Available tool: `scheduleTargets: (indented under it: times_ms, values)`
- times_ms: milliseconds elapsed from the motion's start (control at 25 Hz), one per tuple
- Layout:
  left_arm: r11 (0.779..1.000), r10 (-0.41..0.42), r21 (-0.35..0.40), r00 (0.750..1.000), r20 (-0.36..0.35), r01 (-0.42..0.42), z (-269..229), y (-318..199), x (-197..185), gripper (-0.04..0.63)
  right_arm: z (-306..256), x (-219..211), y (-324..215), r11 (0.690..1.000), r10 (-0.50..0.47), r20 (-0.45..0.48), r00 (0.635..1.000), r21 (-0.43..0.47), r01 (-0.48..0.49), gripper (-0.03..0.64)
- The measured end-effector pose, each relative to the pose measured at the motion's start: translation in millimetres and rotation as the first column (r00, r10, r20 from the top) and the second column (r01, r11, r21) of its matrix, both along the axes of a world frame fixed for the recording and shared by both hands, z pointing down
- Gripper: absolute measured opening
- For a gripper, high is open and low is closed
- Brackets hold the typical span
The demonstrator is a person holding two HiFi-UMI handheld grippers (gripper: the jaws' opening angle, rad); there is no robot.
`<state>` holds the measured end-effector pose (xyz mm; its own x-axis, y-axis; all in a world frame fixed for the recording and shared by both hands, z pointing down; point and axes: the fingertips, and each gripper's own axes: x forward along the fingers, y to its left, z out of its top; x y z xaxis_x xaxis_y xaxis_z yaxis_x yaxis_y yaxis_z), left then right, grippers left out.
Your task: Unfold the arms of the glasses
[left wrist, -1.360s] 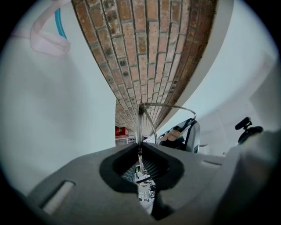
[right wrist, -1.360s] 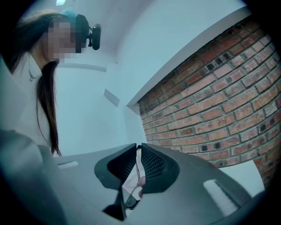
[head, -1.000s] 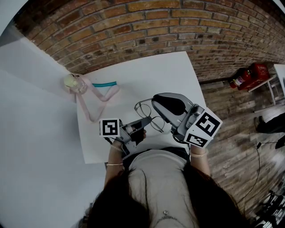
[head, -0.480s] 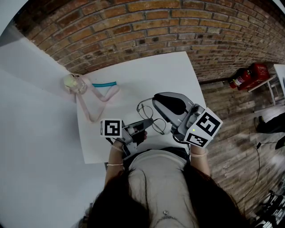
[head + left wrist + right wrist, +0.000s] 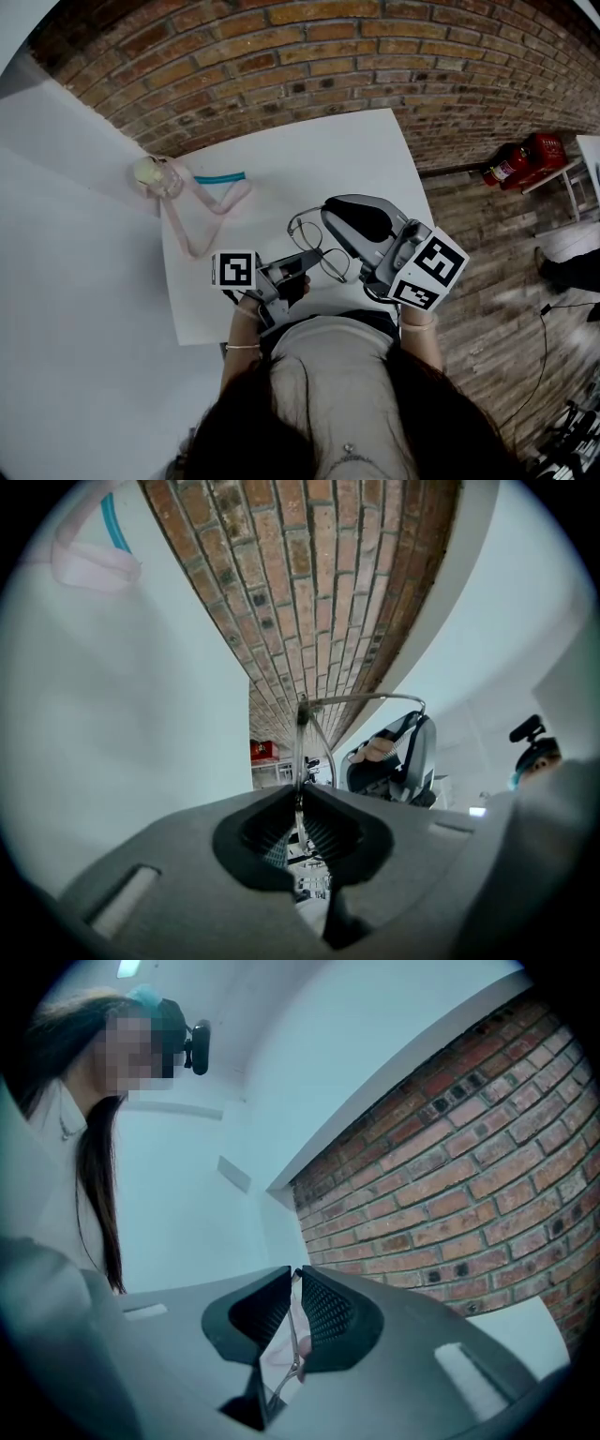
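**Wire-rimmed glasses (image 5: 314,246) pinched by both hand-held grippers**

Glasses sit over the white table (image 5: 281,155), toward its 6 o'clock edge. Left hand-held gripper (image 5: 306,259) comes in from 7 o'clock, jaws clamped on the thin rim. Right hand-held gripper (image 5: 331,216) comes in from 4 o'clock, jaws closed on a thin metal arm. Pink strap (image 5: 202,211) lies at 10 o'clock.

A pink strap (image 5: 230,199) lies on the white table (image 5: 319,159) near a brick wall (image 5: 328,56).

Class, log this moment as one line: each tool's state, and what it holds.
left tool: shut on glasses | right tool: shut on glasses | glasses: held between both tools
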<state>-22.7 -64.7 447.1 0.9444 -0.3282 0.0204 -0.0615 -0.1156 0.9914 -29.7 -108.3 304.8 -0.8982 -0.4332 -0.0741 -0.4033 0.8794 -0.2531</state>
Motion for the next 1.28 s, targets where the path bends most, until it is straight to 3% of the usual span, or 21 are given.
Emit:
scheduleTargets:
  times_ms: [1280]
  values:
    - [0.998, -0.066, -0.004, 0.998, -0.022, 0.066, -3, -8, -13, 0.025, -5, 3, 4, 1.000, -0.006, 0.031, 1.000, 0.005, 0.005, 0.044]
